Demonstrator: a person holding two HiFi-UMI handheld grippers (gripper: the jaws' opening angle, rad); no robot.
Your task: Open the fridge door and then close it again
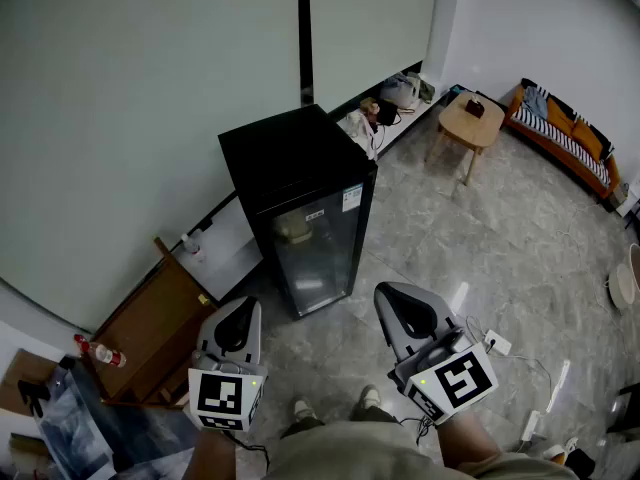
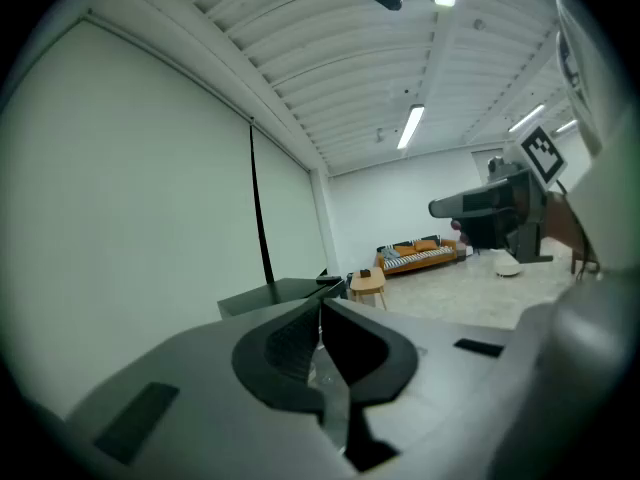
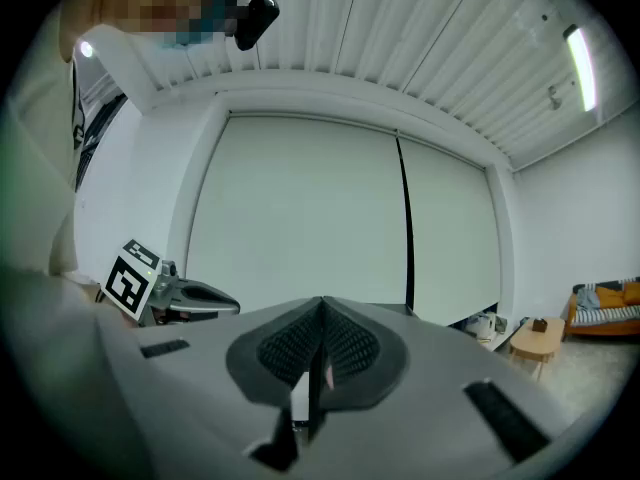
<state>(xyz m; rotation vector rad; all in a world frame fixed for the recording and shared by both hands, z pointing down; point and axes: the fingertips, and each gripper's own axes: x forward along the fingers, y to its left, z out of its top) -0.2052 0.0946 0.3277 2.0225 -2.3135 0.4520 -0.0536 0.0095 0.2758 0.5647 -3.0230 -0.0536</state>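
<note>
one fridge (image 1: 298, 203) stands on the tiled floor (image 1: 500, 258) against the pale wall (image 1: 130, 98), directly ahead of the person and well apart from both grippers. it is a low black cabinet with a flat matte top. its front is a single dark glass door (image 1: 318, 253), and dim shelf contents show behind it. the door sits flush with the cabinet, closed. one white label (image 1: 351, 198) is fixed at the door's upper corner.

two grippers are present. the left gripper (image 1: 250, 306) has its jaws pressed together with nothing between them. the right gripper (image 1: 385, 293) likewise has its jaws fully together and empty. both point toward the fridge.

other items, one of each: a round wooden table (image 1: 470, 123), an orange sofa (image 1: 562, 136), a brown wooden panel (image 1: 155, 328) and a red-capped bottle (image 1: 98, 352).
</note>
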